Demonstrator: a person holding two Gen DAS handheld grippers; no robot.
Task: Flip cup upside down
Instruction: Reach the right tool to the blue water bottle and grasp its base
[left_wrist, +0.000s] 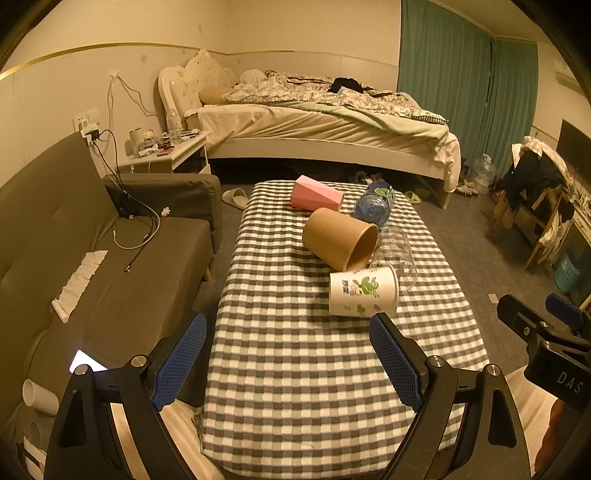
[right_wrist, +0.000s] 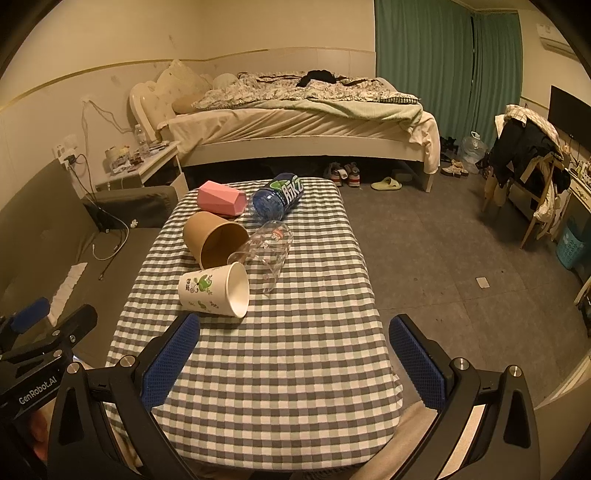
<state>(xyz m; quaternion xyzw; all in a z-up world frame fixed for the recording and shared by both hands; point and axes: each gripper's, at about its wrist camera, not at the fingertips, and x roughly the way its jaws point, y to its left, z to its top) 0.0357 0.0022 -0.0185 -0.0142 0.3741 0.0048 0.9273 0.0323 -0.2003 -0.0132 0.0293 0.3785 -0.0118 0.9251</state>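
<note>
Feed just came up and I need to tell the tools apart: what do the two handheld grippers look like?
Both match: black angular plastic frames with round silver bolts, each ending in two fingers faced with blue dimpled rubber pads. The left gripper carries white "GenRobot.AI" lettering on its body, readable from the right wrist view. The right gripper shows white letters "DAS" on its body in the left wrist view. No cables are visible.

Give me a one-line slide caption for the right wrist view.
Open right gripper above the checked table, facing a white paper cup on its side.
</note>
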